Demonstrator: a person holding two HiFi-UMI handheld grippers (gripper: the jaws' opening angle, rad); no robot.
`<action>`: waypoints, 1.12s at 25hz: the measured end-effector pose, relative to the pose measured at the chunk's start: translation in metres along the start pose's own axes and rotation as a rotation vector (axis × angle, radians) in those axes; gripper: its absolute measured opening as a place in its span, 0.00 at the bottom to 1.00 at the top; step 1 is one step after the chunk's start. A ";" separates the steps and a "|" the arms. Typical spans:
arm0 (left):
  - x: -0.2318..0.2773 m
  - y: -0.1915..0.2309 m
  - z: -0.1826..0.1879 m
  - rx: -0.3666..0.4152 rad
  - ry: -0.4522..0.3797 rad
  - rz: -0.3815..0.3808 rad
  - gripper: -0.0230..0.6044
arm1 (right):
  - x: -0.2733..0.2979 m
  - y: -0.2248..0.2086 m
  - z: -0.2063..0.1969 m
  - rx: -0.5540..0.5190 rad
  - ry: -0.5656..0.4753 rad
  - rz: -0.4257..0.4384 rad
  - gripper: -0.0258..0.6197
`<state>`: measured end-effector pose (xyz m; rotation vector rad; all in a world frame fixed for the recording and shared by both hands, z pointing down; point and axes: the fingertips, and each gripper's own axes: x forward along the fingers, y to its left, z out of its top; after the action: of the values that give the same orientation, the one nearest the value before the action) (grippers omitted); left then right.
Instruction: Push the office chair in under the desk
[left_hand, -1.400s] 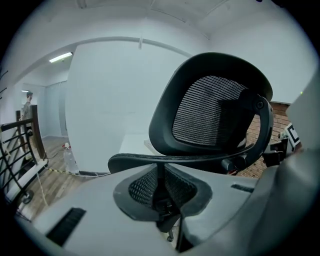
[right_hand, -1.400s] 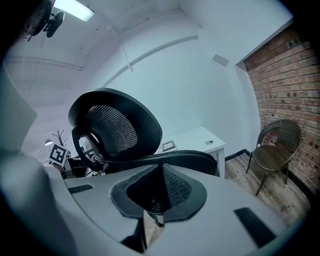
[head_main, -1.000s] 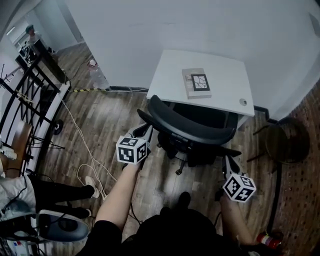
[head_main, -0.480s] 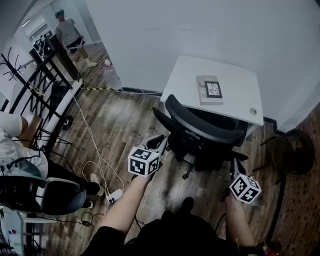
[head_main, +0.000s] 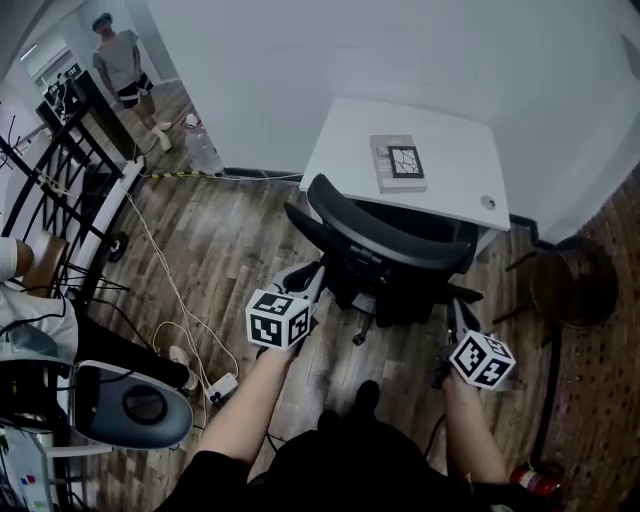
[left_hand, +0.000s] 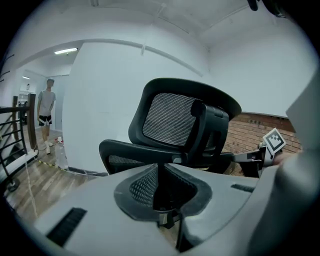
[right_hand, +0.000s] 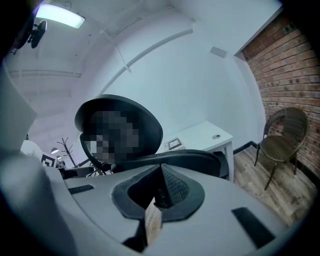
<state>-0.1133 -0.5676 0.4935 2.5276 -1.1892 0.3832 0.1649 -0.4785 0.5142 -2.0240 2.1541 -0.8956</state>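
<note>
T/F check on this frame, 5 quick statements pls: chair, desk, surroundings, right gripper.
1. The office chair has its backrest on the side nearest the grippers, with the desk beyond it. True.
2. The desk top is bare. False: a book lies on it.
3. A wicker chair stands to the right of the desk. True.
4. The right gripper has its jaws wide apart. False: the jaws are together.
5. Nobody else is in view. False: a person stands in the doorway area at the upper left of the head view.
</note>
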 end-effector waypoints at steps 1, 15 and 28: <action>-0.001 -0.004 0.000 -0.007 -0.008 -0.004 0.08 | -0.002 0.000 0.000 -0.004 -0.003 0.010 0.05; -0.022 -0.080 -0.007 0.025 -0.061 -0.065 0.08 | -0.063 0.008 0.051 -0.262 -0.097 0.051 0.04; 0.026 -0.205 0.012 0.020 -0.082 0.106 0.08 | -0.073 -0.060 0.103 -0.357 -0.052 0.305 0.04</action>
<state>0.0641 -0.4667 0.4573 2.5262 -1.3606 0.3206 0.2722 -0.4471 0.4299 -1.7401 2.6473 -0.4401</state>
